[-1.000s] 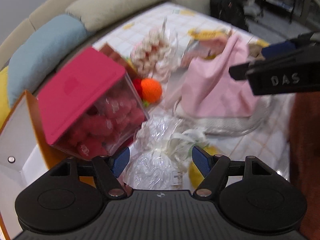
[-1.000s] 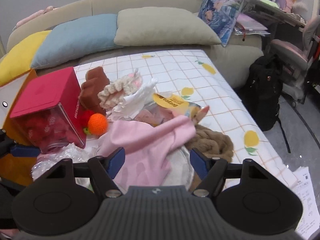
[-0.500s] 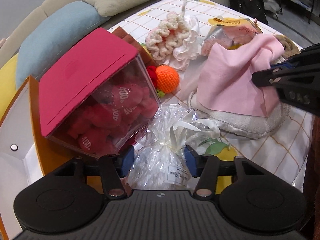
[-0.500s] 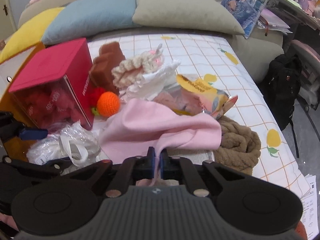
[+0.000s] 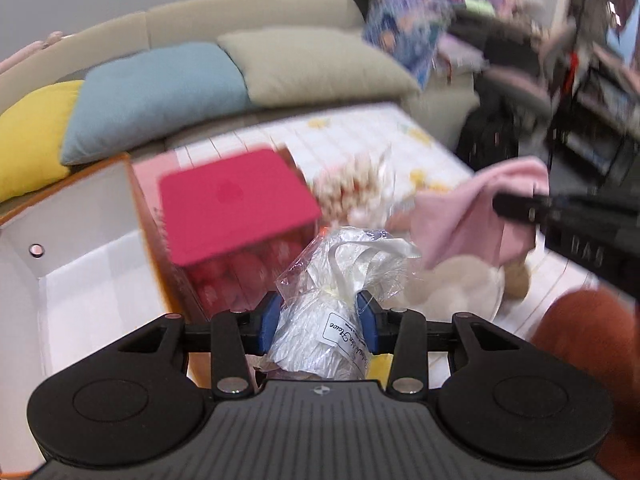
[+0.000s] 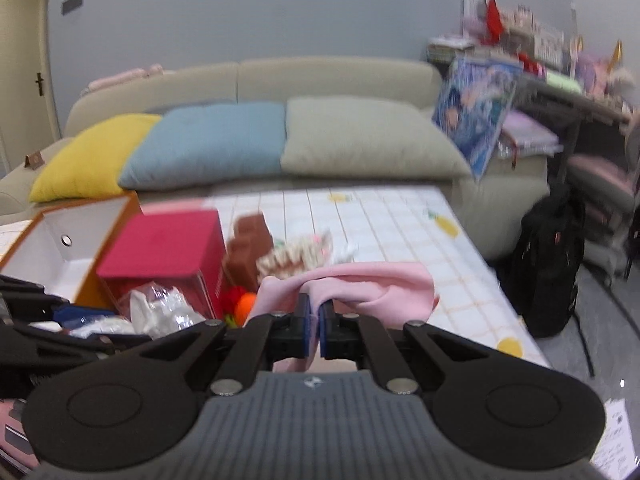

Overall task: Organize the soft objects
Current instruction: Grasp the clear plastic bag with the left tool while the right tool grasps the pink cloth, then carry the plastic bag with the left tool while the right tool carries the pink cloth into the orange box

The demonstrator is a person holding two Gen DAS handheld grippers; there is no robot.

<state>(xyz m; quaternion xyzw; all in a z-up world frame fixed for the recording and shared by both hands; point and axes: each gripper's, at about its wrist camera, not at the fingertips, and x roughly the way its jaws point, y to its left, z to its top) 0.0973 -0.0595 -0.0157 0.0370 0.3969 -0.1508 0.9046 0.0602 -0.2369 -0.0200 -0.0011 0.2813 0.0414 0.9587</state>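
My left gripper (image 5: 318, 322) is shut on a clear plastic bag of white soft stuff (image 5: 328, 320), tied with a white ribbon, and holds it lifted above the table. My right gripper (image 6: 316, 328) is shut on a pink cloth (image 6: 360, 290) and holds it raised; the cloth also shows in the left wrist view (image 5: 472, 220), hanging from the right gripper's fingers (image 5: 516, 206). The bag shows at the left of the right wrist view (image 6: 160, 312).
An open orange box with a white inside (image 5: 80, 264) stands at the left. A red-lidded clear box of red items (image 5: 236, 208) stands beside it. A crocheted cream piece (image 5: 352, 196), an orange ball (image 6: 245, 305), a brown plush (image 6: 250, 248) and a cream cloth (image 5: 456, 284) lie on the checked tablecloth (image 6: 380, 220).
Both grippers have lifted. The left closed on the plastic bag and raised it; the right, shut on the pink cloth, pulled it up off the table.
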